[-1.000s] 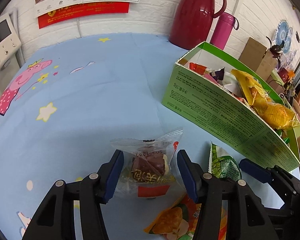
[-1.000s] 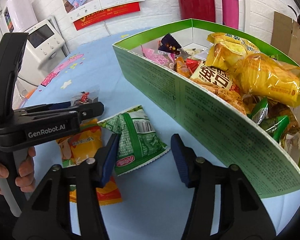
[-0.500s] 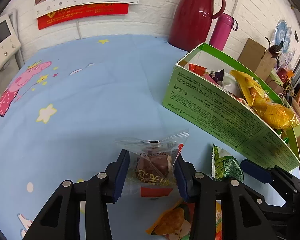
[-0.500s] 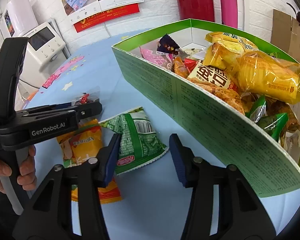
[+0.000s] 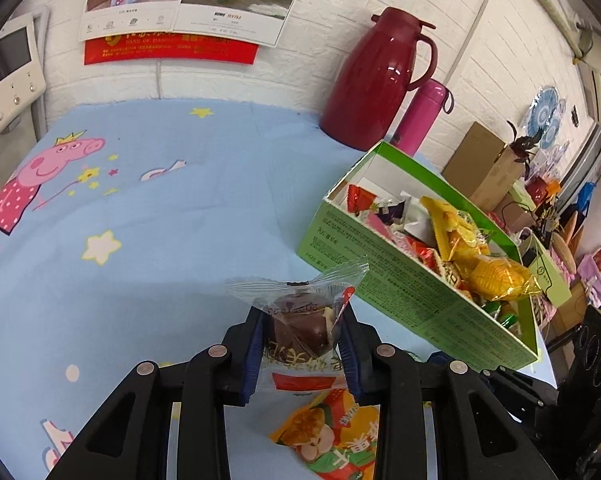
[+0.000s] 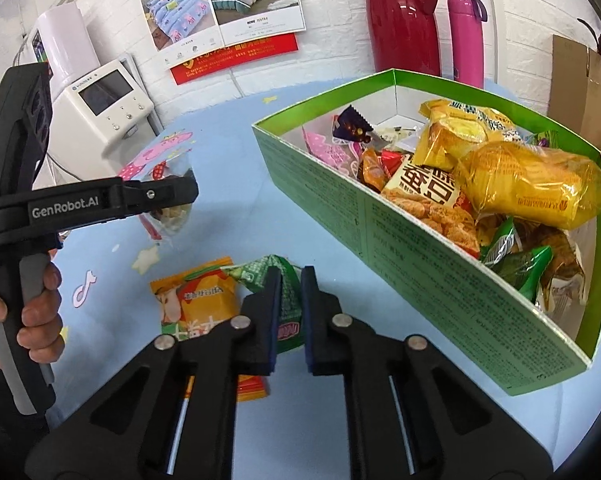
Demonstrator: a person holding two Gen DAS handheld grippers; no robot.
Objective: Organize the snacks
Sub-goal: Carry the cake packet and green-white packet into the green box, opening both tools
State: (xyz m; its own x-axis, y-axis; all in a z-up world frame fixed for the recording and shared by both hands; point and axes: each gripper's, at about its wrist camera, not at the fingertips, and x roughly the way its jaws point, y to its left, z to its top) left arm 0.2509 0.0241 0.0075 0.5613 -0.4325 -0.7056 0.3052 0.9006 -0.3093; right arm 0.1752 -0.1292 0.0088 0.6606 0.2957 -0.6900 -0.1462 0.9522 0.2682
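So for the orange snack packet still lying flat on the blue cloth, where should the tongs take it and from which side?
The orange snack packet lies flat on the blue cloth, partly under the green packet that the right tongs pinch. Probably best from above, closing across its narrow width near the free top edge, away from the green packet. Being flat and limp, it offers no raised side to grip.

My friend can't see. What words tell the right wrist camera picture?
The right gripper pinches a crinkly green snack packet on the blue tablecloth. A green cardboard box full of snacks sits to its right, an orange packet to its left.
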